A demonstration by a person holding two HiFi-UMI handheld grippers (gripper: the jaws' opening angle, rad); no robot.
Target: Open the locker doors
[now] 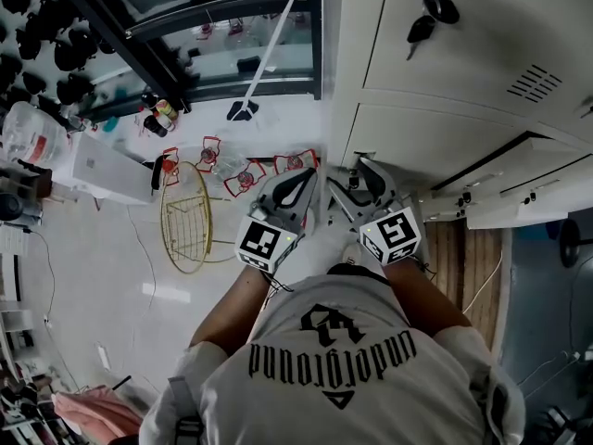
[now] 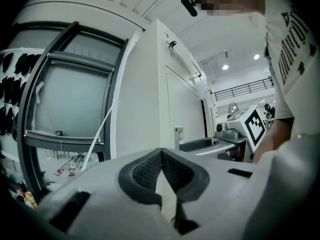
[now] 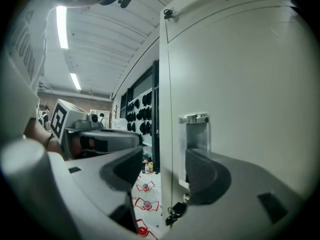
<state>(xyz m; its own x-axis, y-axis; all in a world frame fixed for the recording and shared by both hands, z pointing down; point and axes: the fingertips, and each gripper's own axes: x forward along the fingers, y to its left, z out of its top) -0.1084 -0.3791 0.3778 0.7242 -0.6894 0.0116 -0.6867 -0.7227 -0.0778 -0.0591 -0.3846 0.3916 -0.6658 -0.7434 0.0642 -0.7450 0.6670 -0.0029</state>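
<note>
The pale grey metal locker door (image 3: 240, 84) fills the right half of the right gripper view. Its left edge stands in the gap between the pads. Its recessed steel handle (image 3: 196, 134) shows just above the right-hand pad, and a bunch of black keys (image 3: 174, 215) hangs at bottom centre. We hold the right gripper (image 3: 162, 169) with its fingers wide apart, clamped on nothing. In the head view the lockers take the upper right, with both grippers just below them at centre. Our left gripper (image 2: 161, 156) has its pads pressed together, empty, facing the cabinet's plain side. A yellow wire basket (image 1: 190, 216) lies on the white floor, left of centre.
</note>
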